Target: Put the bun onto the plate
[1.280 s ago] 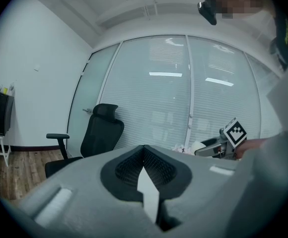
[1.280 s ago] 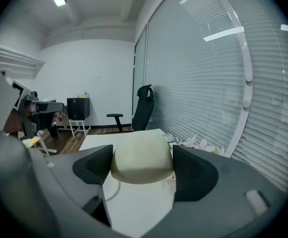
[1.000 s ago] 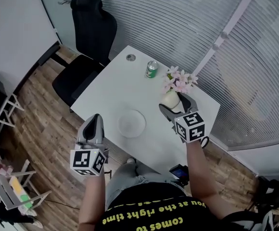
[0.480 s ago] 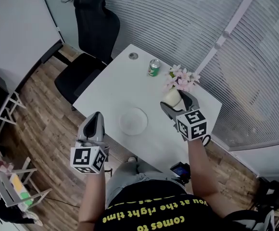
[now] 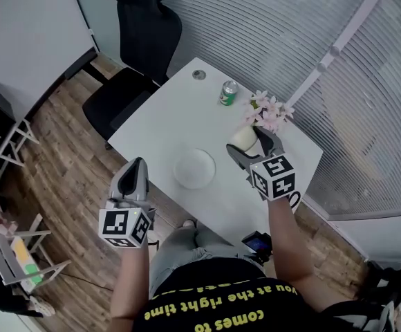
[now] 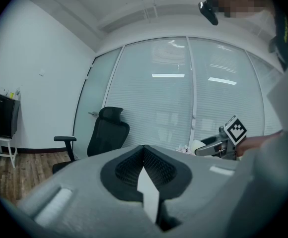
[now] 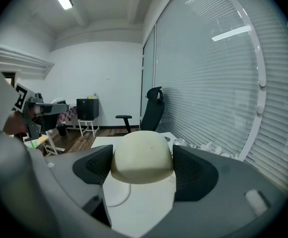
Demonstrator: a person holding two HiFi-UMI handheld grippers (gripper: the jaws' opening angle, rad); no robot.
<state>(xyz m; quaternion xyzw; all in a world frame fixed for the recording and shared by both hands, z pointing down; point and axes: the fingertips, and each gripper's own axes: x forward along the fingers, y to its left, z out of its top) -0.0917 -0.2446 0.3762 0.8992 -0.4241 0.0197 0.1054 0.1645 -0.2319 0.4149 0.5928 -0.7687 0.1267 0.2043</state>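
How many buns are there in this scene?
1. The bun is gripped in the right claw, above the table, right of the plate. None lies on the plate; I see no others.

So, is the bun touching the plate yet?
Apart. The right gripper view shows the bun clamped between the jaws, and the head view shows it held off to the right of the plate.
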